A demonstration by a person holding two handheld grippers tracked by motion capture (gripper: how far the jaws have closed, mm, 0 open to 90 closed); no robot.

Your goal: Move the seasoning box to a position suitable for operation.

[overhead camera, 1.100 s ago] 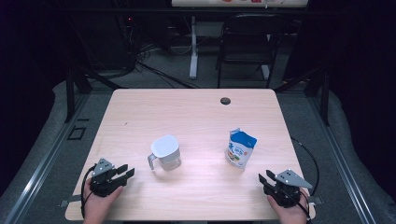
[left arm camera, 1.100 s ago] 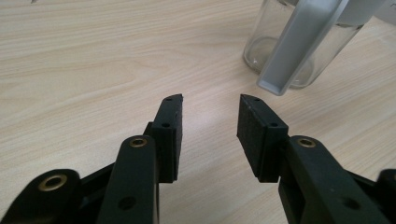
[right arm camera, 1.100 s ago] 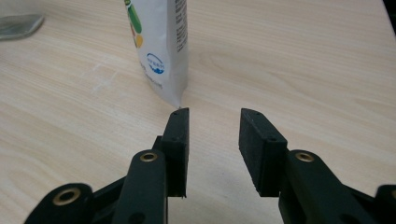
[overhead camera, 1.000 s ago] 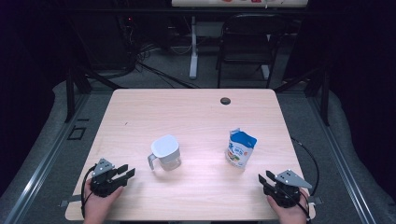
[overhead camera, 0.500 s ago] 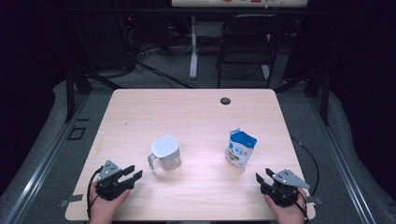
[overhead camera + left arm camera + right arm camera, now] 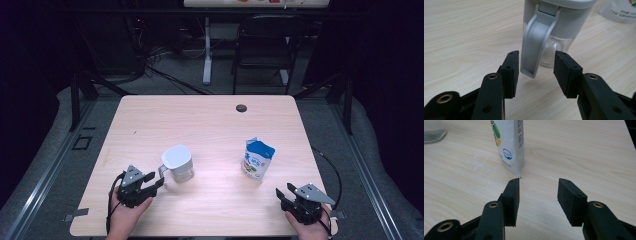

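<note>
A clear jug (image 6: 177,162) with a grey lid and grey handle stands left of the table's middle. My left gripper (image 6: 154,180) is just short of that handle with its jaws open, and they have just been opening. In the left gripper view the handle (image 6: 534,47) hangs ahead of the gap of my left gripper (image 6: 536,65), and the pads are apart from it. A blue and white pouch (image 6: 257,159) stands upright to the right. My right gripper (image 6: 284,192) rests near the front edge, open and just opening. The pouch (image 6: 509,145) stands ahead and left of my right gripper (image 6: 539,192).
The wooden table (image 6: 210,125) has a dark round hole (image 6: 241,108) near its far edge. A black chair (image 6: 265,45) and cables lie on the floor beyond it. The jug's base (image 6: 434,132) is at the right gripper view's top left corner.
My left gripper has moved right, up to the jug's handle. Both grippers' jaws stand a little wider. The right hand has kept its place.
</note>
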